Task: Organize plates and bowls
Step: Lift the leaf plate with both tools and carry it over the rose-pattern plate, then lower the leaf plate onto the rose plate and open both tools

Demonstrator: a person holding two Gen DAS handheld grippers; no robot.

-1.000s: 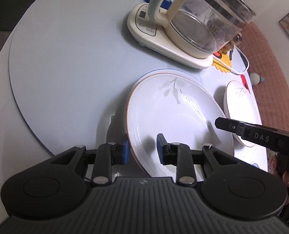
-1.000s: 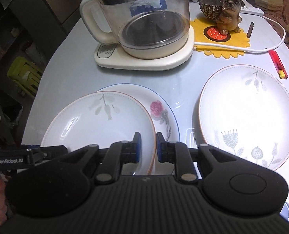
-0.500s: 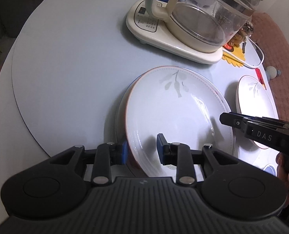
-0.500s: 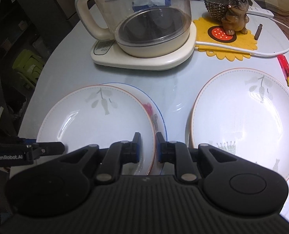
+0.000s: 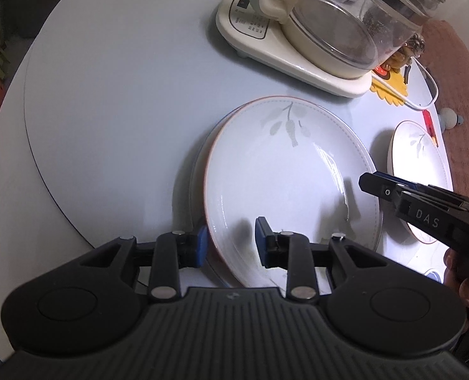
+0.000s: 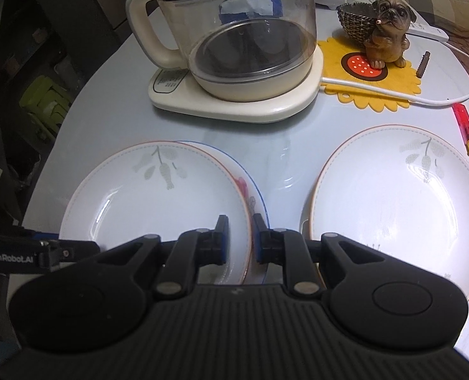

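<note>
Three plates (image 6: pixel 158 196), one kettle (image 6: pixel 234 31), two grippers (image 6: pixel 238 240)

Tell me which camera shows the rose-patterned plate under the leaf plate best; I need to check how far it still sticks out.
The right wrist view: the rose plate shows its blue rim and red flower, peeking out right of the leaf plate. The left wrist view gives only a thin sliver of its edge at the left.

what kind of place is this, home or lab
Most likely a home dining table: an electric glass kettle, floral dinner plates, and a dog figurine on a yellow sunflower mat.
</note>
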